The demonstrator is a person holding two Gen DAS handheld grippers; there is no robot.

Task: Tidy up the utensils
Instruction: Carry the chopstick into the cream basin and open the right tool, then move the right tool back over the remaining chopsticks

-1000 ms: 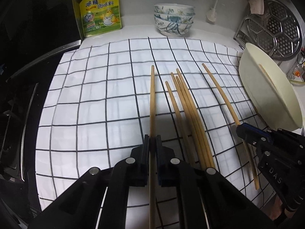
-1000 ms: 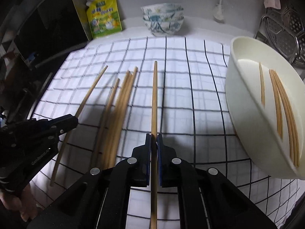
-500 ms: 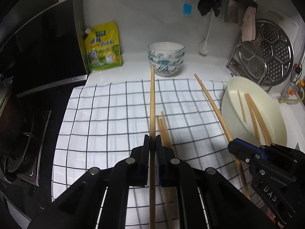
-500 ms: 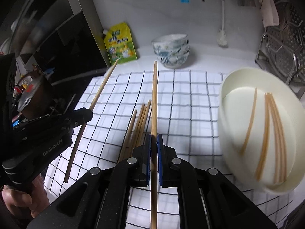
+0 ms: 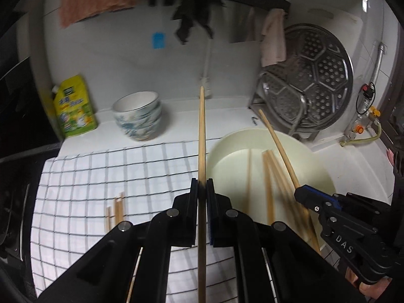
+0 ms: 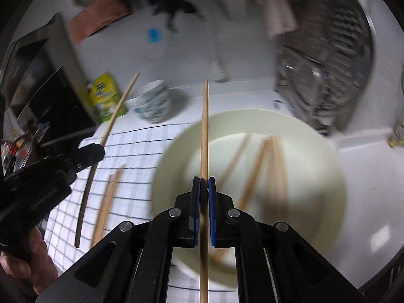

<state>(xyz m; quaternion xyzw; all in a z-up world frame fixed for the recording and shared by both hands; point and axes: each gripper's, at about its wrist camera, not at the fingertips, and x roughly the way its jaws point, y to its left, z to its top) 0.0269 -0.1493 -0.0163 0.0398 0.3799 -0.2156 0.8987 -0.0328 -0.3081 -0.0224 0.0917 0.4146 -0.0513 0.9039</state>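
You hold two chopsticks: your left gripper (image 5: 201,189) is clamped on one chopstick (image 5: 201,136), your right gripper (image 6: 204,185) on another (image 6: 204,131), both raised over the cream basin (image 6: 328,151). About five chopsticks (image 5: 269,176) lie inside it; three or so (image 5: 116,208) rest on the checked cloth (image 5: 88,176). Stacked bowls (image 5: 139,115), one yellow pouch (image 5: 74,106), and one steamer rack (image 5: 315,75) stand on the white counter (image 5: 227,116).

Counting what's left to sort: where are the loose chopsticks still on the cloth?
The loose chopsticks lie on the checkered cloth, lower left in the left wrist view, left of the cream bowl; the right wrist view shows them there too.
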